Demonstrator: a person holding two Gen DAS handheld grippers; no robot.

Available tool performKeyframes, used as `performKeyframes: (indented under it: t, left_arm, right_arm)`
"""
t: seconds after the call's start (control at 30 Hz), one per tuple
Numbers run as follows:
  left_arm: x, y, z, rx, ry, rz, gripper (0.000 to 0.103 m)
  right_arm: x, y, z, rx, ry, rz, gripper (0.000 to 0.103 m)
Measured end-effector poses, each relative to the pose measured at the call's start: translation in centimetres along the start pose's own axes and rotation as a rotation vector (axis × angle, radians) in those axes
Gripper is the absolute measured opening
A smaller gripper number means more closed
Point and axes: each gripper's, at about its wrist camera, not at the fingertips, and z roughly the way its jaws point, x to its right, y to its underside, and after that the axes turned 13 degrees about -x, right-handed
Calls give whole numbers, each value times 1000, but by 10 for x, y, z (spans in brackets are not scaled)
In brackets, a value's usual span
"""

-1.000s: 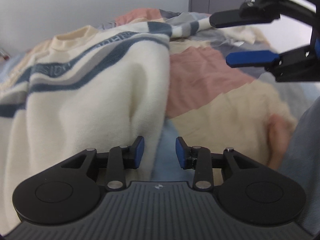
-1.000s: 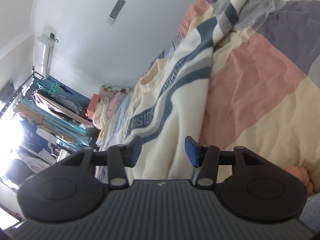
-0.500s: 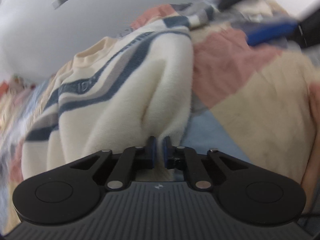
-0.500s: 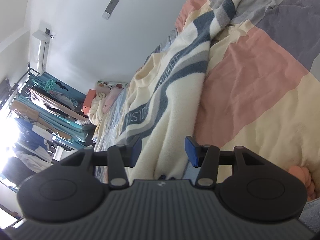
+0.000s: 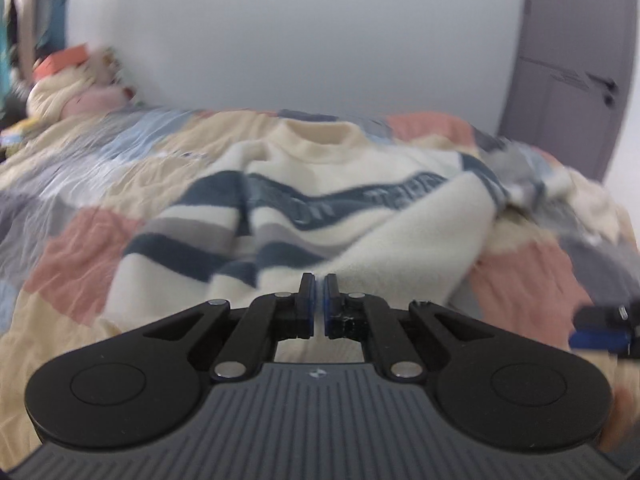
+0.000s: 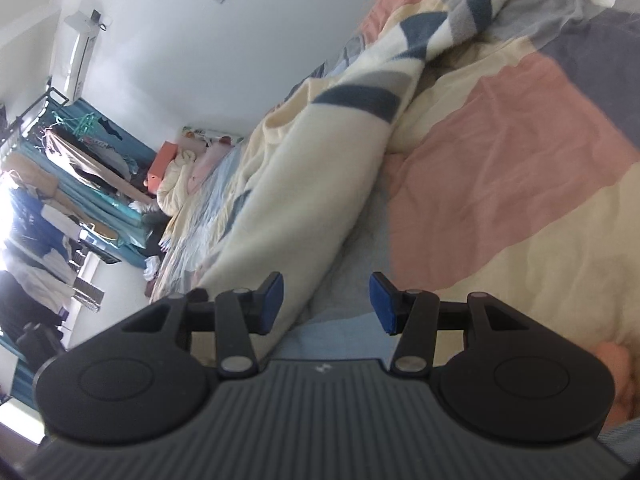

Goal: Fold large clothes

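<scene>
My left gripper (image 5: 319,300) pinches the sweater (image 5: 360,216) hem; my right gripper (image 6: 326,304) is spread over the bed (image 6: 500,152), clothes rack (image 6: 72,168) far left.

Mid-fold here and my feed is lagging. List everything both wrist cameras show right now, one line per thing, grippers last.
Sweater: one, cream with navy and grey stripes, lying on the bed, collar toward the wall, near hem pinched and lifted.
Quilt: one, patchwork of pink, cream, grey and light blue, covering the bed under the sweater.
Bedding pile: one heap, cream and pink, at the far left corner of the bed.
Orange box: one, beside that pile.
Clothes rack: one, teal-covered, hung with garments, far left.
Door: one, grey, right of the bed.
Air conditioner: one, white, high on the wall.
Left gripper: black, blue pads, closed on the sweater's hem.
Right gripper: black, blue pads, open, beside the sweater's edge.
</scene>
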Motion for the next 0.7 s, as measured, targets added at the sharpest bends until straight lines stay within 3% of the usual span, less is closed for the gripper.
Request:
performKeyframes:
  t: [0.3,0.53,0.7]
  left_arm:
    - [-61,-10,48,-79,108,-251,5]
    - [-80,-14,68,-82,128,-324,5]
    - [-87,-15,69,-83,161,-359,5]
  right_arm:
    - [-16,8,66,-105,-86,128,51]
    - [-21,19,126,-199,-176,249,52]
    - [-17,20,143,-165,-258,315,52]
